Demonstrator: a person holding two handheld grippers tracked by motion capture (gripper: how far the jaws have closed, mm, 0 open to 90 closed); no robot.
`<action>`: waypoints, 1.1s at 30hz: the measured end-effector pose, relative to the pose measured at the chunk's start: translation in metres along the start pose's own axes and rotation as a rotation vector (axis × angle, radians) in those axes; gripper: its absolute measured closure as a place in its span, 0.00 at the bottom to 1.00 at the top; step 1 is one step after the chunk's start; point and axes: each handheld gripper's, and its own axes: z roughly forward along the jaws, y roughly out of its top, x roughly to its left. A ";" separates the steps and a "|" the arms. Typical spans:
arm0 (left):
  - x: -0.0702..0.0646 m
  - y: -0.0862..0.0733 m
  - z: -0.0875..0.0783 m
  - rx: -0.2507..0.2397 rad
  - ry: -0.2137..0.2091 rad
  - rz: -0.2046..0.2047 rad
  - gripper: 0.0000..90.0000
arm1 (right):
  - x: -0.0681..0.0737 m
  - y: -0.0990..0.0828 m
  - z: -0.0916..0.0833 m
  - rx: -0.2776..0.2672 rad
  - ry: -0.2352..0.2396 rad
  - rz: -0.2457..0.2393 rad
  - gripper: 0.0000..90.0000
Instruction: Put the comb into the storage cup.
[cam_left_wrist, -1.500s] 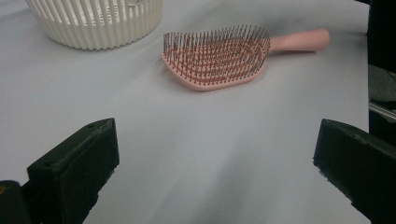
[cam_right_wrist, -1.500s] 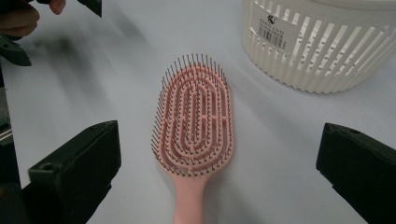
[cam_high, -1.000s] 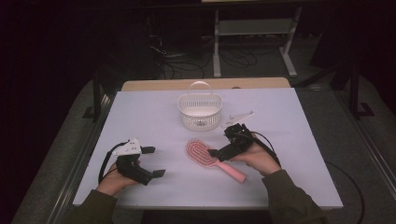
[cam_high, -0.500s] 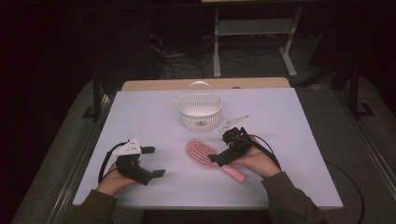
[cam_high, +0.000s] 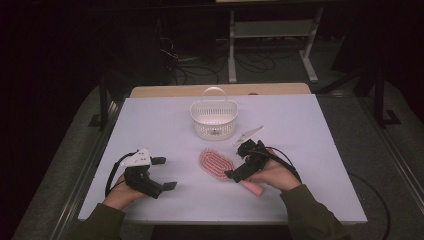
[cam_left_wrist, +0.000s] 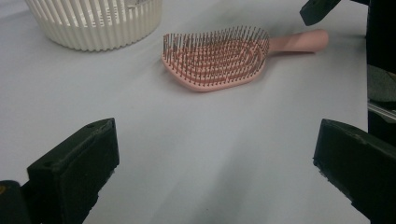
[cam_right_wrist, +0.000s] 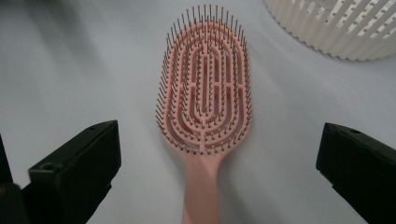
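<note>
1. Hovering over the handle of the pink hairbrush (cam_high: 218, 164), the right gripper (cam_high: 239, 171) has its jaws spread wide, one on each side of the handle, and touches nothing.
2. Resting near the table's front left, the left gripper (cam_high: 167, 173) is also spread wide and empty, well apart from the brush.
3. Lying bristles up on the white table (cam_high: 310, 135), the brush sits just in front of the basket (cam_high: 214, 118).
4. Cut off at the bottom of the right gripper view, the handle's end is hidden; the hand covers part of it in the high view.
5. Oval and slotted, the brush head carries thin dark bristles; the basket is white ribbed plastic with a loop handle.
</note>
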 end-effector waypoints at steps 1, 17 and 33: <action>0.000 0.000 0.000 0.002 0.001 0.000 0.00 | 0.000 0.000 0.000 0.005 -0.003 0.002 0.00; 0.000 0.000 0.000 0.002 0.000 0.001 0.00 | 0.003 -0.007 0.007 0.064 -0.006 -0.005 0.00; 0.000 0.000 0.000 0.000 -0.002 0.000 0.00 | 0.005 -0.014 0.017 0.140 -0.030 -0.025 0.07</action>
